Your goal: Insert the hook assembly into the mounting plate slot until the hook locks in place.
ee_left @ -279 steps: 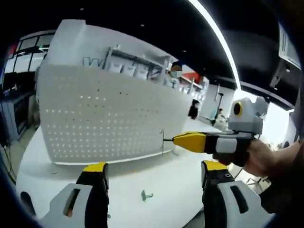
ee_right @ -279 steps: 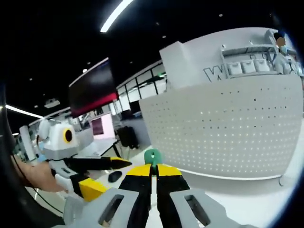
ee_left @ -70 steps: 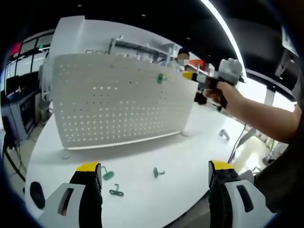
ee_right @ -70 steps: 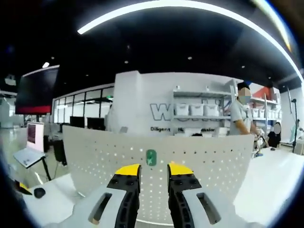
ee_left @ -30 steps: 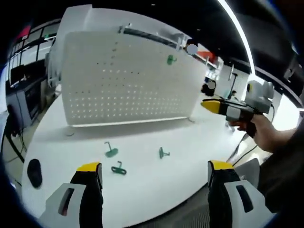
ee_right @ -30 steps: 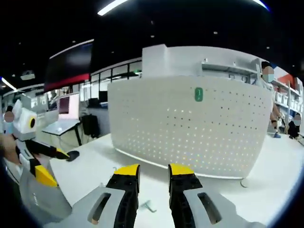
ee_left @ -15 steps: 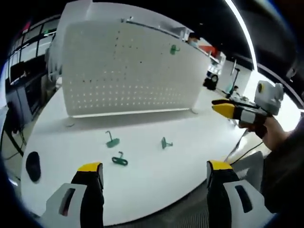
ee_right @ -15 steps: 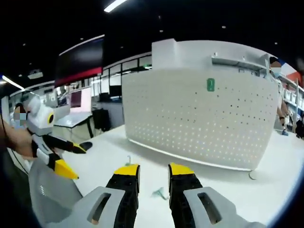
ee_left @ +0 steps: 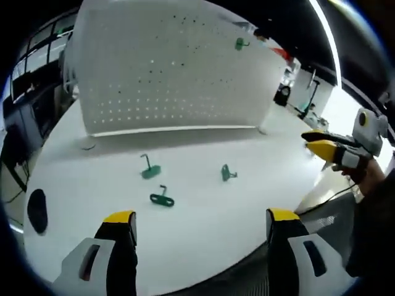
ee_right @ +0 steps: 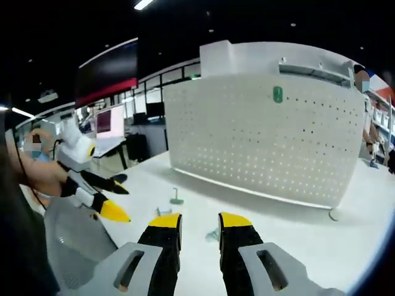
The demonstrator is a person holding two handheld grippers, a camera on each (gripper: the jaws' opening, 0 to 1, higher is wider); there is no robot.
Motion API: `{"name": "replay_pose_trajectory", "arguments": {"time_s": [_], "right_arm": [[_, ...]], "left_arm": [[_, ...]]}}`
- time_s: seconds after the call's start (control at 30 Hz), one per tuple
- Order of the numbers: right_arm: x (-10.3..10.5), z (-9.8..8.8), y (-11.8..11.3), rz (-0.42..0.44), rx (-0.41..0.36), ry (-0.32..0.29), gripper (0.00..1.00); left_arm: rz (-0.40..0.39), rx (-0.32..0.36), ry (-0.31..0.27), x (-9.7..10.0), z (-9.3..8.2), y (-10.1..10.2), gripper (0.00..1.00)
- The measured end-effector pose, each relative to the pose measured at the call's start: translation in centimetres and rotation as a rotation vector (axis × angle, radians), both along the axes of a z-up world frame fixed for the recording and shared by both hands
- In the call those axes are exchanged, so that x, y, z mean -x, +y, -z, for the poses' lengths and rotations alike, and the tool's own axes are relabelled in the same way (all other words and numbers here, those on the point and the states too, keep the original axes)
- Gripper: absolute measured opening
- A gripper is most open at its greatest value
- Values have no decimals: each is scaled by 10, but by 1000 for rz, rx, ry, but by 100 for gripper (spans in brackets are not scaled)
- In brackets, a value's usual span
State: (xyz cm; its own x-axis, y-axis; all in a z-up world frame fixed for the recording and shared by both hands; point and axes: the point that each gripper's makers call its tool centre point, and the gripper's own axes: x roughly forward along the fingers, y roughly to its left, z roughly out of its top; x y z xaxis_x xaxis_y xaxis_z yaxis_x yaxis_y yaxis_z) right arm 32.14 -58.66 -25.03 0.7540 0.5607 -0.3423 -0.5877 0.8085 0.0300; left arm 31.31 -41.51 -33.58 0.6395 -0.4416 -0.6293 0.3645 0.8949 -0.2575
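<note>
The white perforated mounting plate (ee_left: 173, 74) stands upright on the white table (ee_left: 203, 203). A green hook (ee_left: 240, 44) hangs in it near the top right, apart from both grippers; in the right gripper view the same hook (ee_right: 278, 94) sits high on the plate (ee_right: 265, 148). My left gripper (ee_left: 202, 225) is open wide and holds nothing, well back from the plate. My right gripper (ee_right: 199, 225) is open with a narrow bare gap. The right gripper (ee_left: 327, 147) also appears at the right edge, in a hand. The left gripper (ee_right: 120, 200) appears at the left.
Three loose green hooks lie on the table: one (ee_left: 149, 170), another (ee_left: 162, 198), a third (ee_left: 228, 174). A black mouse (ee_left: 37, 209) sits near the left edge. The rounded table edge runs just ahead of my left jaws. Desks and monitors (ee_right: 105, 123) stand beyond.
The right gripper, earlier shut on the green hook, has let it go on the plate and drawn back and down. Both cameras have pulled away from the plate; the loose hooks have not moved.
</note>
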Motion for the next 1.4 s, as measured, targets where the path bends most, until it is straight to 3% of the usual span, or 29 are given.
{"name": "replay_pose_trajectory", "arguments": {"time_s": [0.17,0.27,0.4,0.57,0.93,1.2,1.4], "right_arm": [[-2,3,0,2,-4,12,22],[-3,7,0,0,0,21,22],[-5,11,3,-6,4,33,22],[-6,11,4,-6,2,38,22],[-9,17,2,6,2,65,22],[-13,25,-7,33,1,88,22],[-14,24,-9,51,-9,93,22]], "left_arm": [[0,-9,8,-12,16,0,88],[38,-115,-9,-19,30,7,87],[28,-72,12,-26,41,5,86],[26,-73,24,-32,49,3,86],[61,-101,39,-50,64,-5,80],[102,-143,63,-55,82,-7,77],[102,-158,67,-57,86,-9,74]]}}
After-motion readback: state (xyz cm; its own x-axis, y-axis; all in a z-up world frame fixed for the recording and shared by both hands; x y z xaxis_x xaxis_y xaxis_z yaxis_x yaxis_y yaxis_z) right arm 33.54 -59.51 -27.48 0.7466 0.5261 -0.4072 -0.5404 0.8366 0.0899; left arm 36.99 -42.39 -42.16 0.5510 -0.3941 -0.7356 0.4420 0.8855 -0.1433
